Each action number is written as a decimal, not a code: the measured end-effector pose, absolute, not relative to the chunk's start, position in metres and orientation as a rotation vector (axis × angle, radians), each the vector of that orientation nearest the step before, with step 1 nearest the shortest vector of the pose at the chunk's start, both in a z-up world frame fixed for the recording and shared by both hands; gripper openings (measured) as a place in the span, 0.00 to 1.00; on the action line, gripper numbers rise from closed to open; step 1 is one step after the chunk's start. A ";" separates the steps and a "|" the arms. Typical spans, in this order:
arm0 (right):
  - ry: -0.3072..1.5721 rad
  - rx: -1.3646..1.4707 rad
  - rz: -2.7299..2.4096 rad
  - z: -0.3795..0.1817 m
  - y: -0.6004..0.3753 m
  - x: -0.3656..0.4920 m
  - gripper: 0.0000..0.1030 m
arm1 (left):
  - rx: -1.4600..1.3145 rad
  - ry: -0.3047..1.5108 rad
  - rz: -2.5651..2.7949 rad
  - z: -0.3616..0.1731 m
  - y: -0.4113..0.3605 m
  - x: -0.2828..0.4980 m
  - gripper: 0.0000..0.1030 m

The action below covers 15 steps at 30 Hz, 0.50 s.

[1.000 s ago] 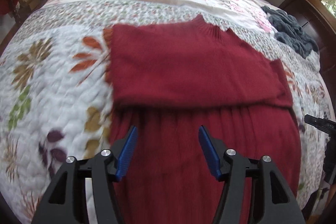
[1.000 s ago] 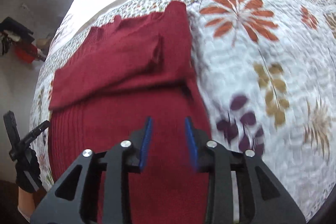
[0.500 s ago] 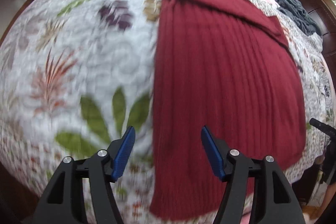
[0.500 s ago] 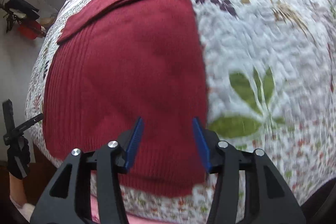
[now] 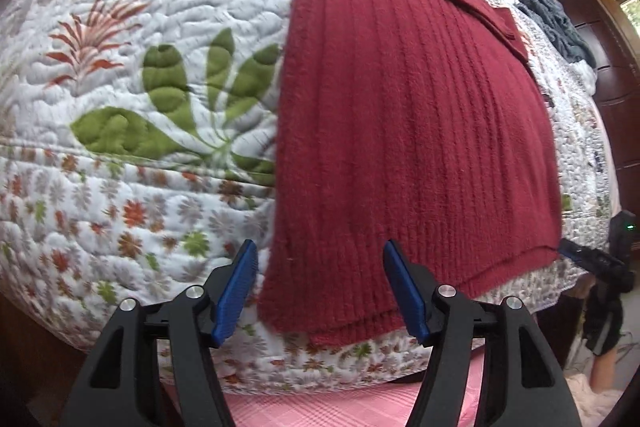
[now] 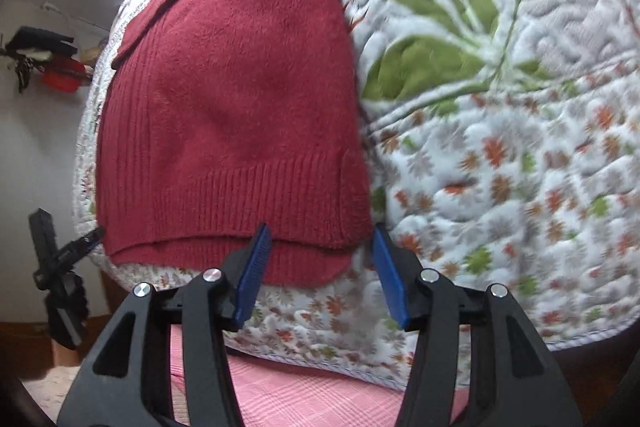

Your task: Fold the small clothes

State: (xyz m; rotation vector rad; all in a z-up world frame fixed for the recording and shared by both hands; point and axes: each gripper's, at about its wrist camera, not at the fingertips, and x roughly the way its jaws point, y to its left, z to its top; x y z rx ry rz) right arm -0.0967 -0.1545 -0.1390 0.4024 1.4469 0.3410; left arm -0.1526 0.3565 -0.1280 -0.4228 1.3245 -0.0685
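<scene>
Floral quilt covers bed, pink sheet showing below its edge. Left gripper spread wide, empty, at hem corner of red sweater, which lies flat. Right gripper likewise spread at other corner. Grey cloth far right (dark wooden furniture behind).

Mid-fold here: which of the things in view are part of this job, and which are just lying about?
Part of the job:
- red sweater, sleeves folded across its top
- left gripper, open at its hem
- right gripper, open at the other hem corner

Lying about:
- floral quilt under the sweater
- grey-blue garment, heaped at the far side
- pink sheet below the quilt edge
</scene>
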 end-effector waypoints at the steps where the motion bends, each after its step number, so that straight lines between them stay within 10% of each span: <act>1: 1.447 0.417 0.346 -0.141 -0.154 -0.096 0.51 | -0.434 1.324 -0.075 -0.129 0.354 -0.154 0.63; 9: 1.432 0.550 0.404 -0.148 -0.155 -0.084 0.46 | -0.507 1.315 -0.122 -0.136 0.344 -0.149 0.63; 15: 1.428 0.553 0.429 -0.150 -0.151 -0.089 0.40 | -0.531 1.301 -0.130 -0.131 0.352 -0.161 0.37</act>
